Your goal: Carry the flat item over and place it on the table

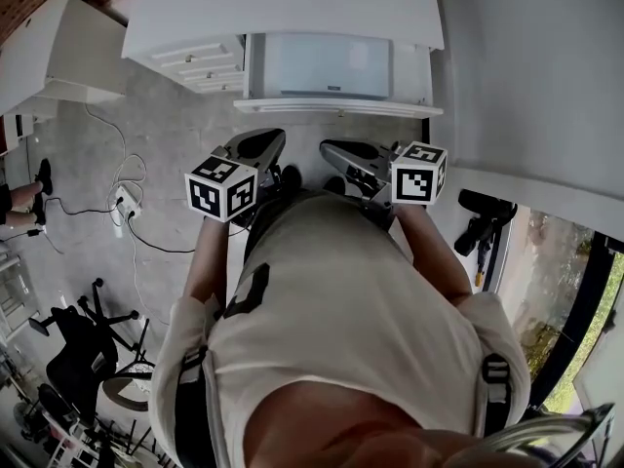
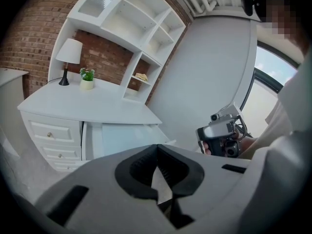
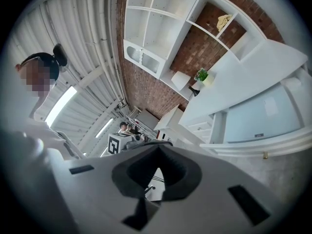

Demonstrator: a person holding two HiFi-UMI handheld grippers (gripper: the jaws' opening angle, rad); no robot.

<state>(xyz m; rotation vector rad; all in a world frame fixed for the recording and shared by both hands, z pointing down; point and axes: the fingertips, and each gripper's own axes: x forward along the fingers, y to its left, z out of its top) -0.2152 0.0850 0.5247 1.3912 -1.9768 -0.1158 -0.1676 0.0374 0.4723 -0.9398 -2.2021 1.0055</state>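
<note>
A pale blue flat panel (image 1: 327, 66) stands upright in the knee space of the white desk (image 1: 292, 8); it also shows in the left gripper view (image 2: 122, 138) and the right gripper view (image 3: 265, 116). Both grippers are held out in front of the person's chest, short of the desk. My left gripper (image 1: 258, 147) (image 2: 157, 147) is shut with nothing between its pads. My right gripper (image 1: 343, 154) (image 3: 158, 151) is shut and empty as well. Each gripper sees the other: the right gripper's body (image 2: 224, 135) and the left gripper's marker cube (image 3: 117, 143).
The desk has drawers (image 2: 51, 135) on its left, a lamp (image 2: 68, 57), a small plant (image 2: 87, 78) and a white shelf unit (image 2: 136, 28). Cables and a power strip (image 1: 125, 201) lie on the floor at left, near a black office chair (image 1: 83, 344). A black stand (image 1: 483, 227) is at right by the window.
</note>
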